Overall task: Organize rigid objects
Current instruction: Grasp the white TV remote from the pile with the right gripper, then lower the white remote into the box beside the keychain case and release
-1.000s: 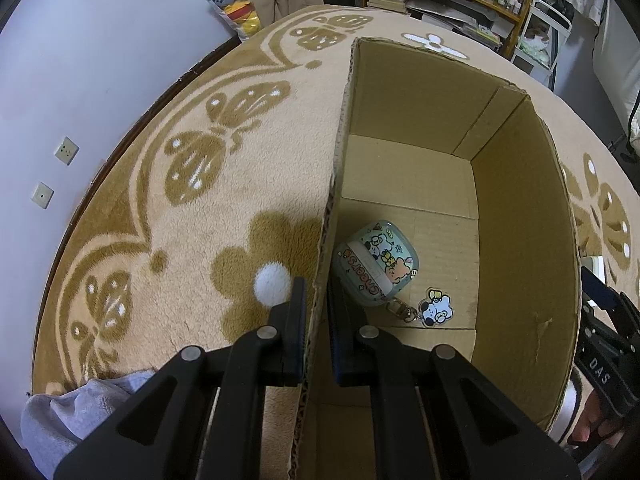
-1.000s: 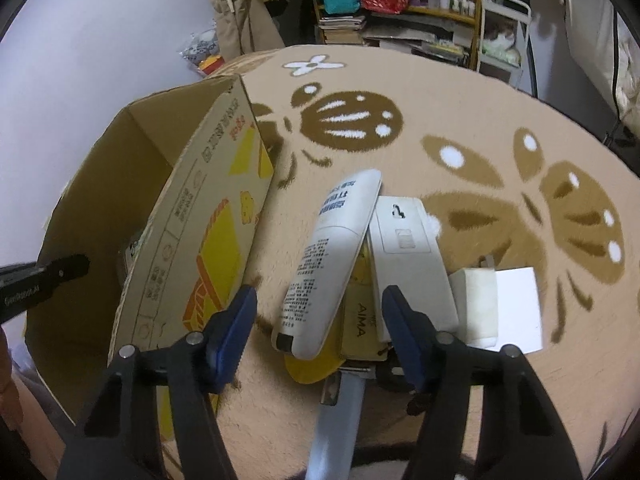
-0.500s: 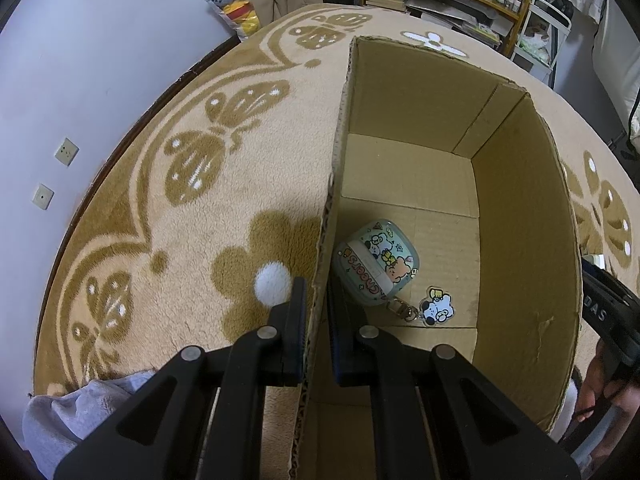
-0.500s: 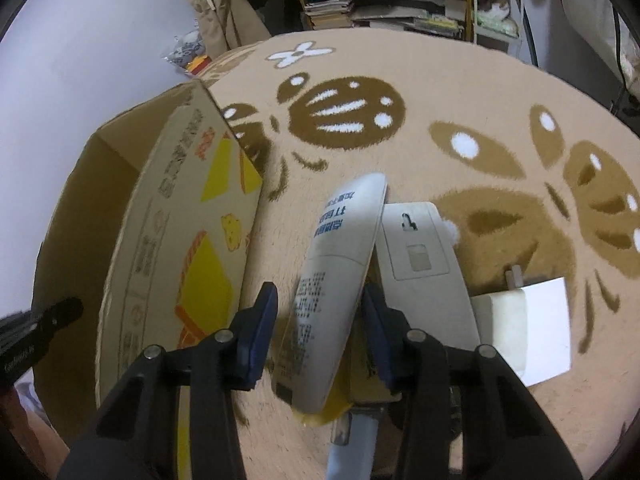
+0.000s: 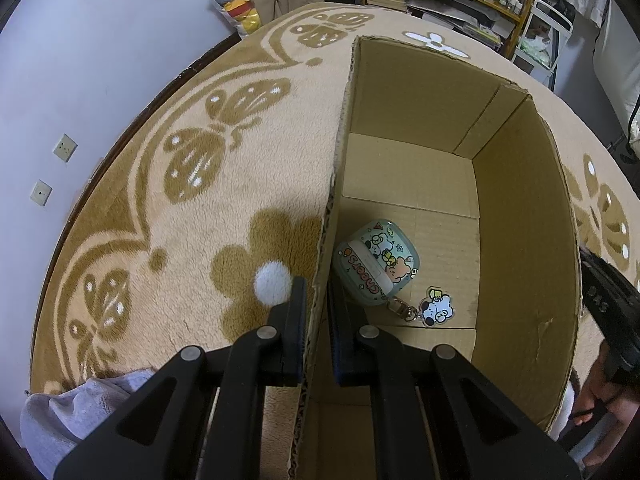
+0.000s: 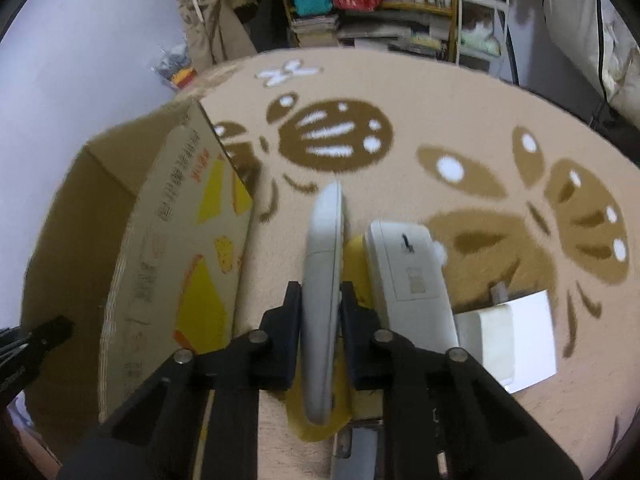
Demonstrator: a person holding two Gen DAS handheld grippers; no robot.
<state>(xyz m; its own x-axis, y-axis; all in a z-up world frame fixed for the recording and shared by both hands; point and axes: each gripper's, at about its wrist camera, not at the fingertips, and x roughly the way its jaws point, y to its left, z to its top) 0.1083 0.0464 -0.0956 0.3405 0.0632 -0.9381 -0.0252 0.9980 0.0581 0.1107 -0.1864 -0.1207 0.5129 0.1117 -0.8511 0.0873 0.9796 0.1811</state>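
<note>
My left gripper (image 5: 316,300) is shut on the left wall of the open cardboard box (image 5: 340,160), one finger outside and one inside. On the box floor lies a pale green cartoon case (image 5: 378,266) with a keychain charm (image 5: 438,312). In the right wrist view, my right gripper (image 6: 320,300) is shut on a white remote (image 6: 324,264), turned on its edge and lifted off the pile. A second white remote (image 6: 408,276) lies just right of it on the carpet. The box (image 6: 172,264) stands to the left.
A white adapter and card (image 6: 516,328) lie right of the remotes, over a yellow item (image 6: 354,256) and other things beneath. A patterned tan carpet (image 5: 180,200) covers the floor. Shelves with clutter (image 6: 380,8) stand at the far side. A grey cloth (image 5: 80,408) lies near my left gripper.
My right gripper went from open around the white remote to shut on it, and the remote has turned on its edge and risen. The left gripper has kept hold of the box wall.
</note>
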